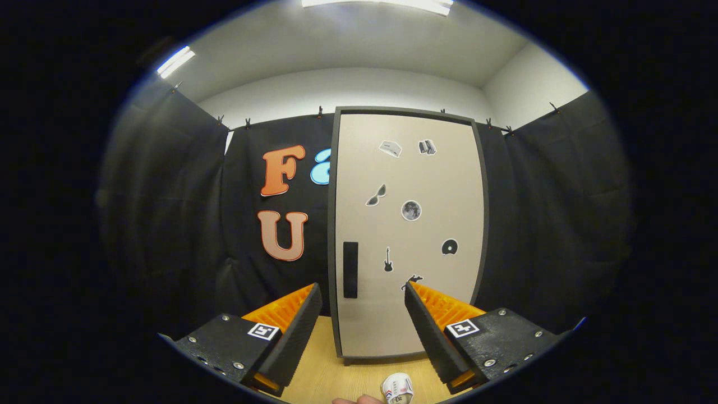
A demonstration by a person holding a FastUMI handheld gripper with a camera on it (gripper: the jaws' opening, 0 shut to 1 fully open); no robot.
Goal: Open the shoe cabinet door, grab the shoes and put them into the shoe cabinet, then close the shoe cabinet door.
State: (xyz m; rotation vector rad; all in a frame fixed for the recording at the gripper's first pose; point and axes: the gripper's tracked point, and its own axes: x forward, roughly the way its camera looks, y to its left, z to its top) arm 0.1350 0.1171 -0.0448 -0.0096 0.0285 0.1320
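The shoe cabinet (409,185) stands upright beyond my fingers, its beige door shut inside a dark frame. A black vertical handle (350,269) sits low on the door's left side, and several small stickers dot the panel. My gripper (363,294) is open, held back from the cabinet with nothing between its fingers. The left fingertip is just left of the handle. A white shoe (397,388) with a red and blue mark lies on the wooden floor between and below the fingers, in front of the cabinet's foot.
Light wooden floor (325,370) runs from under the fingers to the cabinet's base. Black cloth walls (185,213) close in on both sides and behind the cabinet. A fingertip of a person's hand (359,399) shows beside the shoe.
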